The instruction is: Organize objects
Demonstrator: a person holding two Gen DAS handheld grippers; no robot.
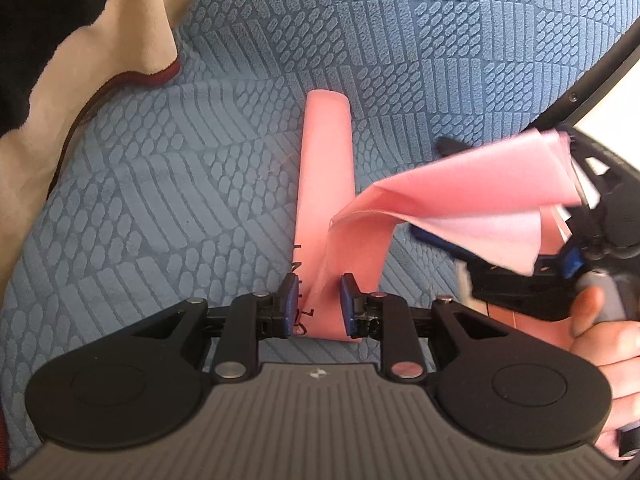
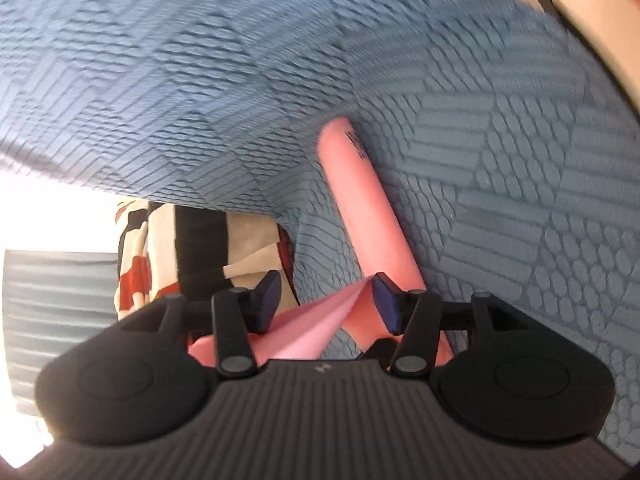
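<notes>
1. The pink ribbon (image 1: 326,168) lies on the blue bedspread (image 1: 160,208), one flat length running from the left gripper (image 1: 319,306) up toward twelve o'clock in the left wrist view; black lettering shows on it near the fingers.
2. A second stretch of it twists up from between the left fingers and sweeps toward three o'clock, where it fans out in loose folds against the right gripper (image 1: 560,240).
3. The left gripper's jaws stand a little apart, with the ribbon passing between the blue pads (image 1: 291,304); the left pad lies at the ribbon's edge and the right pad sits beside it; whether they pinch it I cannot tell.
4. The right gripper (image 2: 326,300) stands open; its blue pads (image 2: 384,304) are well apart, and a fold of ribbon (image 2: 360,208) lies loose between them, nearer the right pad, pressed by neither.
5. In the right wrist view the flat length runs off toward twelve o'clock over the bedspread (image 2: 520,200).
6. A hand (image 1: 600,340) shows at four o'clock in the left wrist view, wrapped round the right gripper's handle.
7. A cream, black and dark red blanket (image 1: 80,60) lies at ten o'clock in the left view; it appears at nine o'clock in the right view.
</notes>
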